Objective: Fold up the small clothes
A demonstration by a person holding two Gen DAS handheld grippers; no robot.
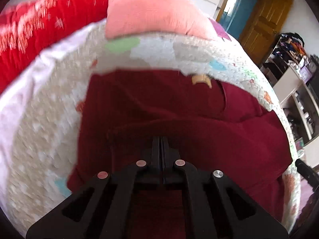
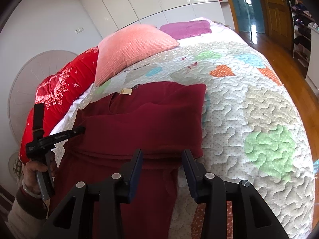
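A dark red garment (image 2: 143, 119) lies partly folded on the quilt (image 2: 249, 99), below a pink pillow (image 2: 131, 47). The left gripper (image 1: 161, 139) has its jaws pressed together over the cloth; whether fabric is pinched cannot be told. The right gripper (image 2: 162, 155) hovers with jaws spread above the garment's near edge.

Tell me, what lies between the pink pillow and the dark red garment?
Only a bare strip of quilt separates pink pillow and dark red garment, clearest in the right wrist view.

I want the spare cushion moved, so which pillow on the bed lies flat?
The purple pillow, flat at the far end. The pink pillow is propped up, tilted against the red bedding.
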